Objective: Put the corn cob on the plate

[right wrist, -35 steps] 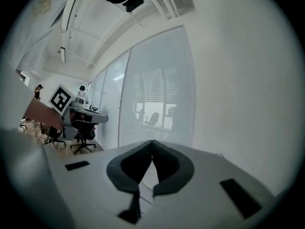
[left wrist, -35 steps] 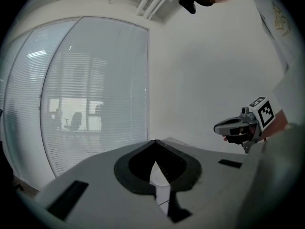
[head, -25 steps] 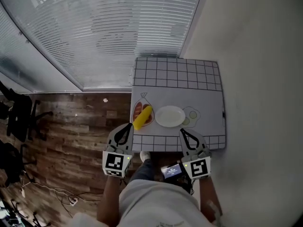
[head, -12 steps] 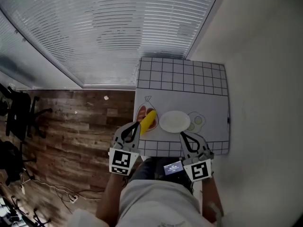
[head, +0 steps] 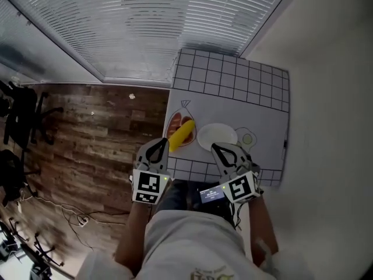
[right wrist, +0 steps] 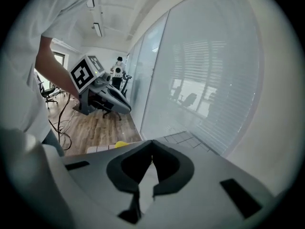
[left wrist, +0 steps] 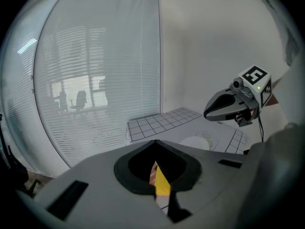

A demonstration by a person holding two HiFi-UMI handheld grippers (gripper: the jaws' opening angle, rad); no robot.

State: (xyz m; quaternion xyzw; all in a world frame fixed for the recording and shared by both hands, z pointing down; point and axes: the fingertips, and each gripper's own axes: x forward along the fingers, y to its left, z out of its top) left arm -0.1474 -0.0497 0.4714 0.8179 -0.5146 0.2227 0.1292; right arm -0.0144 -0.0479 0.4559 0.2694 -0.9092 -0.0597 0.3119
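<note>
Plainly, the table [head: 262,112], white with a black grid border, carries everything this step needs. The plate [head: 217,136] sits on it, empty. The corn cob [head: 182,133] lies just left of the plate, apart from its rim, slanted across a printed picture.

The left hand-held gripper [head: 165,141] hovers beyond the cob on the side away from the plate. Its jaws are pressed together and hold nothing, and its own view shows a sliver of yellow through the slit ahead. The right hand-held gripper [head: 214,148] hangs at the plate's near rim, likewise closed and empty.

The step in hand looks like the approach for the pick-up. To do it well, the left hand-held gripper probably has to spread its jaws fully before it meets the cob. It should set them across the cob's width near its middle, not at an end, and close gently, since a rounded cob may roll or slip out. A low lift and a release over the plate's centre should stop it rolling off. The right hand-held gripper is best kept off the plate's rim.
</note>
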